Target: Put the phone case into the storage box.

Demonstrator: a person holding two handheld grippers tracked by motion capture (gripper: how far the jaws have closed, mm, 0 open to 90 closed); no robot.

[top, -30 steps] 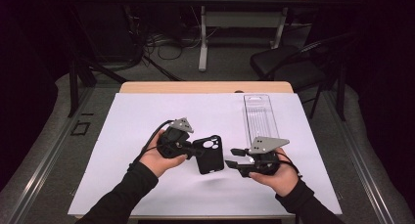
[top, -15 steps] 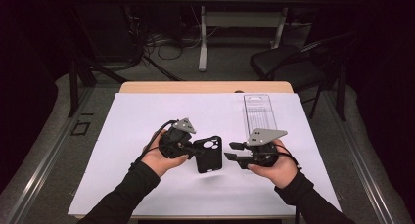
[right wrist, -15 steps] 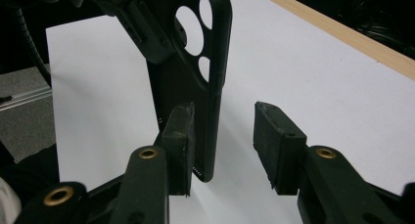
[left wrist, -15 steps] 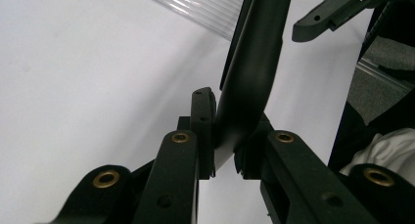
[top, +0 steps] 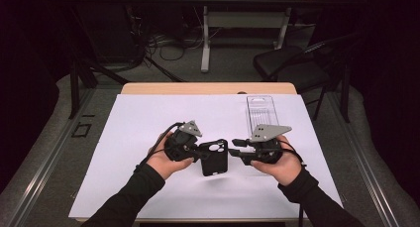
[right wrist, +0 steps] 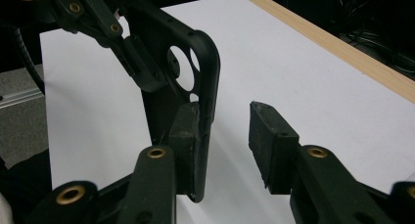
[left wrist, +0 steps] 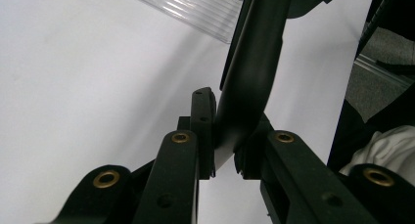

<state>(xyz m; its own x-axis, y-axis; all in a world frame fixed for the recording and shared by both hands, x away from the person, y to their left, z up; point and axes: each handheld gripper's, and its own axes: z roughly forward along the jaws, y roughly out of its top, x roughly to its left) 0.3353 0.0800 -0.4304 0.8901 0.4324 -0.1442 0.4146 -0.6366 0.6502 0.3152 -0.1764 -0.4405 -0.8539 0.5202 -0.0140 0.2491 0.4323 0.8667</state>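
White sheet [top: 148, 138] covers the bench. Left claw [top: 195, 151] points right, clamped on a black phone case [top: 214, 157] lifted above mid-sheet. Right claw [top: 236, 150] points left, jaws spread, one pad [right wrist: 188, 136] against the case's edge. Clear plastic tray [top: 261, 111] lies beyond the right hand [top: 280, 162]. Case's near end is cut off in the left gripper view.
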